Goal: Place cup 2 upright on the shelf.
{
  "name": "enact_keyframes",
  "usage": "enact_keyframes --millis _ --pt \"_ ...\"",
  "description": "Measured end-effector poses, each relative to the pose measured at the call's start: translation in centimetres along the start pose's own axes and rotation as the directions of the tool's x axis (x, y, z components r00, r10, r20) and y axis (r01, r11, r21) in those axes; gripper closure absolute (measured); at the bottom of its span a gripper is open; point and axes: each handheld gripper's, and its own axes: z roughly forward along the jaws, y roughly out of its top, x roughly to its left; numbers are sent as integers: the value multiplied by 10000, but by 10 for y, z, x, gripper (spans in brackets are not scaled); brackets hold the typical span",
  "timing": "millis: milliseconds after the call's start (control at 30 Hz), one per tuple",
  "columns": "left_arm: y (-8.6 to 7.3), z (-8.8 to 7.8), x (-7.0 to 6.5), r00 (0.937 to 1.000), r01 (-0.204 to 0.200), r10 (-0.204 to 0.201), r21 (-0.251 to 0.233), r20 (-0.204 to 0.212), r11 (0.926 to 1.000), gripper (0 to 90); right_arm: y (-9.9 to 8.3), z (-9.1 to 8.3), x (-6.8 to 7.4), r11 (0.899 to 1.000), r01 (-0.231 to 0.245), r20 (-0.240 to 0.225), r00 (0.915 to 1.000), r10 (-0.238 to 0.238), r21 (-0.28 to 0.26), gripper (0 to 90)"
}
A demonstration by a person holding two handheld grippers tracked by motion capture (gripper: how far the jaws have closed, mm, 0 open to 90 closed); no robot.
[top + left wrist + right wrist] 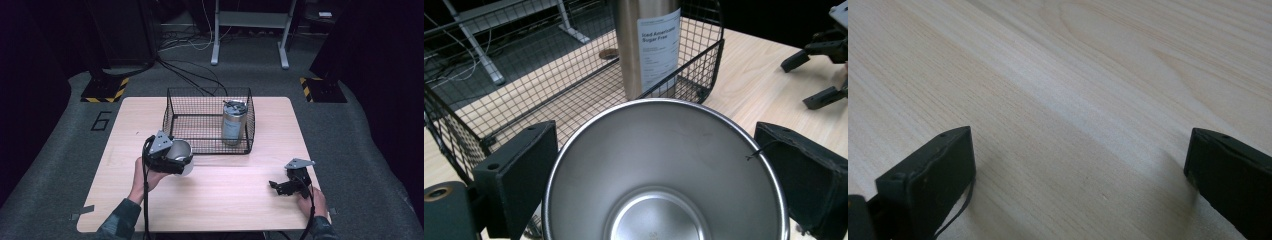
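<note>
Currently, your left tongs [176, 159] grasp the steel cup [664, 175] just in front of the wire basket [172, 116], where a labelled tumbler [233, 122] stands upright. Your right tongs [281, 186] rest released on the surface [225, 195], well apart.

Steel cup [664, 180]: lower wall and base cut off by bottom edge of left gripper view; contact between jaws and cup wall hidden behind rim. In high view, left hand-held gripper [172, 157] covers most of cup.
Tall steel tumbler [649, 45]: top cut off by upper edge; label small print too small to read.
Wire basket [499, 100]: left part cut off by frame edge.
Right hand-held gripper [1078, 185]: both jaws cut off at bottom and side edges.
</note>
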Motion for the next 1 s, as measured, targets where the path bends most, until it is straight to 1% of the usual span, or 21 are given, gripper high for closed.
enact_keyframes --millis 100,233,333,367,400,433,500,533,567,733,767,833,1000 --pt "6 -2 0 9999 -151 151 4 -22 9999 66 0 0 0 10000 -12 2 10000 12 -13 0" --pt "13 -5 3 9998 85 -82 -167 161 9998 66 0 0 0 10000 -6 1 10000 6 2 0" --pt "20 -6 6 9997 30 -24 -197 259 9998 66 0 0 0 10000 -12 9 10000 12 -28 0" --pt "21 -6 5 9998 20 -15 -231 196 9997 66 0 0 0 10000 -17 5 10000 17 -28 0" --pt "23 -6 5 9997 23 -16 -272 235 9996 66 0 0 0 10000 -12 3 10000 12 -20 0" --pt "28 -5 6 9997 -86 92 -241 230 9997 66 0 0 0 10000 -8 3 10000 8 -24 0" --pt "29 -5 6 9997 -57 63 -221 252 9997 66 0 0 0 10000 -12 3 10000 12 -23 0" --pt "32 -5 6 9997 -130 134 -218 210 9997 66 0 0 0 10000 -8 8 10000 8 -27 0" --pt "33 -5 6 9996 -74 80 -230 259 9997 66 0 0 0 10000 -12 6 10000 12 -22 0" --pt "42 -5 8 9997 -135 141 -308 206 9994 66 0 0 0 10000 -26 -8 10000 26 43 0" --pt "44 -4 8 9998 -75 82 -349 204 9994 66 0 0 0 10000 -33 -11 10000 33 30 0" --pt "47 -2 8 9997 -145 150 -223 217 9996 66 0 0 0 10000 -26 -2 10000 26 42 0" --pt "53 0 9 9997 -185 190 -286 165 9994 66 0 0 0 10000 -21 -6 10000 21 44 0"
